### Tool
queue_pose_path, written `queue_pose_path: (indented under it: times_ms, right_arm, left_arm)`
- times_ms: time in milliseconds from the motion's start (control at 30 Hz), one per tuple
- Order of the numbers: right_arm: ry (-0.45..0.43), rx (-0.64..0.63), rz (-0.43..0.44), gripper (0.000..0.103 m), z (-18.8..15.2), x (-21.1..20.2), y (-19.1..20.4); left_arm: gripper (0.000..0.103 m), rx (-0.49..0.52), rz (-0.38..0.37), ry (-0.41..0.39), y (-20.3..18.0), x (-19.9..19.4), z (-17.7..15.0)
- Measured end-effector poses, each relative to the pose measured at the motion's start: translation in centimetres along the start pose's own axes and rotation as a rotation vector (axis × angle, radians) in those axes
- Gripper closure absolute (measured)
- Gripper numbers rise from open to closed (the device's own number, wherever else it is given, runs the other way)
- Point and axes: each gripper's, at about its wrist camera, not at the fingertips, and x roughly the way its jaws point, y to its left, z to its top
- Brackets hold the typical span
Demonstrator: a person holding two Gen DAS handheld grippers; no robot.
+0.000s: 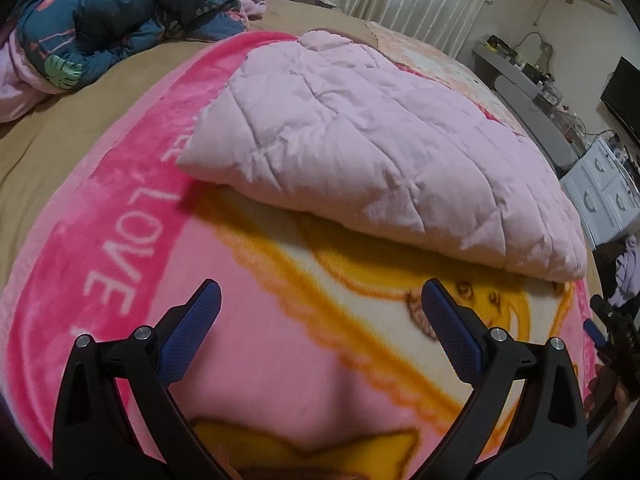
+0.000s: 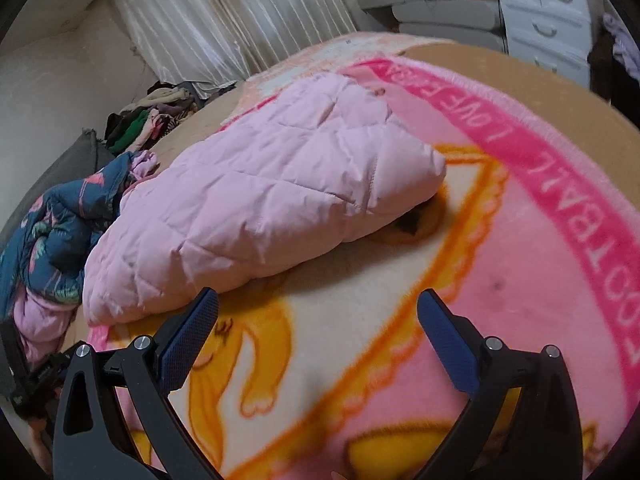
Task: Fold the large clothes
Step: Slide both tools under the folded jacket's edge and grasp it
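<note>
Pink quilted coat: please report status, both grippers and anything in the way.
Left gripper open, right gripper open, both empty. Pink quilted coat folded on pink blanket, untouched. Blue patterned bundle beside the coat.

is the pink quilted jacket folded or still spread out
Folded. The pink quilted jacket lies as a compact, thick bundle on the pink blanket, with no sleeves spread out. Both grippers are open and apart from it.
</note>
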Motion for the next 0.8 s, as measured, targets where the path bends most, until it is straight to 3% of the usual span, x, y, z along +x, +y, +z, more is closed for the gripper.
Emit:
queue_pose_path:
  times_ms: [233, 467, 600, 800]
  right_arm:
    - [-0.001, 0.093, -0.021, 0.004, 2.5, 3.3, -1.3]
    - [-0.006, 0.171, -0.005, 0.004, 4.2, 5.9, -2.2]
    - [0.000, 0.245, 0.049, 0.004, 4.6, 7.2, -3.0]
    - [-0.006, 0.256, 0.065, 0.004, 4.9, 7.9, -3.1]
  left_arm:
    - [0.009, -0.078, -0.067, 0.020, 0.3, 2.6, 2.5]
    - [0.009, -0.252, -0.153, 0.039, 2.4, 5.3, 4.4]
    - [0.009, -0.324, -0.169, 0.034, 3.5, 6.5, 5.2]
    - [0.009, -0.443, -0.189, 0.009, 4.8, 7.8, 6.2]
